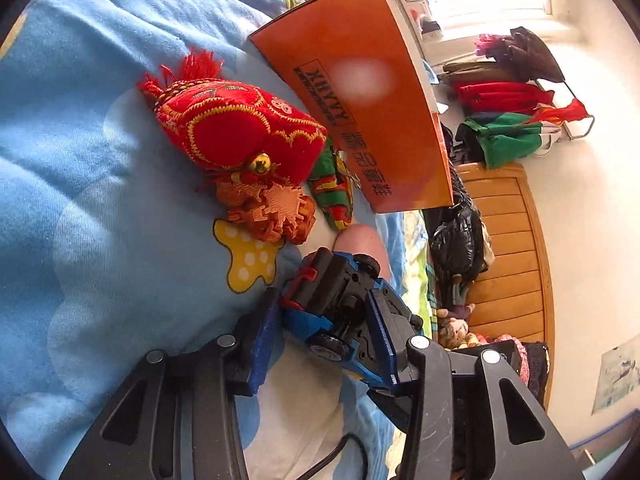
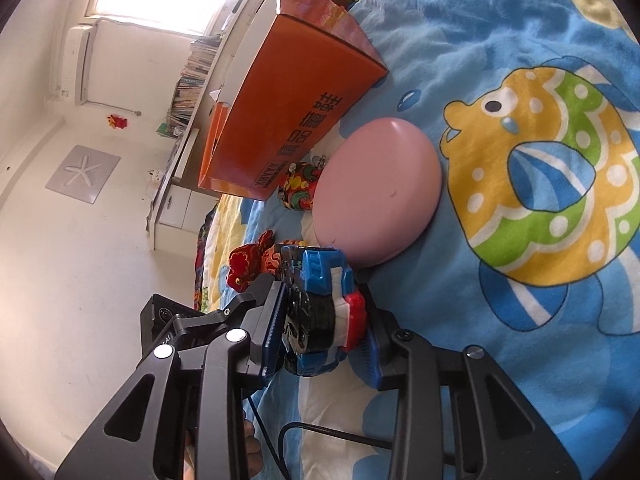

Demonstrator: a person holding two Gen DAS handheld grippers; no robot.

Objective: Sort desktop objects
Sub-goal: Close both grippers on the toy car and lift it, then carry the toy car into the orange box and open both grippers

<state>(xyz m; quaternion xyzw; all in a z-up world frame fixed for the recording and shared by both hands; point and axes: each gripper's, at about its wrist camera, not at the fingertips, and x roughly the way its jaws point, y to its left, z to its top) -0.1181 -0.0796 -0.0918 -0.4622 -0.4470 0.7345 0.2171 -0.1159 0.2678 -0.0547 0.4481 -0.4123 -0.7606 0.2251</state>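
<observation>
A blue toy car point(image 1: 340, 312) with black wheels sits between the fingers of my left gripper point(image 1: 328, 320), which is shut on it. The same toy car point(image 2: 320, 308) shows in the right wrist view between the fingers of my right gripper point(image 2: 324, 312), also shut on it. Both hold it just above the blue cartoon bedsheet point(image 1: 80, 160). Beyond lie a red embroidered pouch point(image 1: 240, 132), an orange wooden puzzle point(image 1: 272, 212), a green-red painted toy point(image 1: 334, 192), a pink oval case point(image 2: 376, 192) and an orange box point(image 1: 360, 92).
The orange box point(image 2: 288, 100) stands on its side at the far edge of the bed. A wooden bed board point(image 1: 512, 248) and a clothes rack point(image 1: 516, 100) are off to the right. A white cabinet point(image 2: 176, 200) and stacked books point(image 2: 192, 80) line the wall.
</observation>
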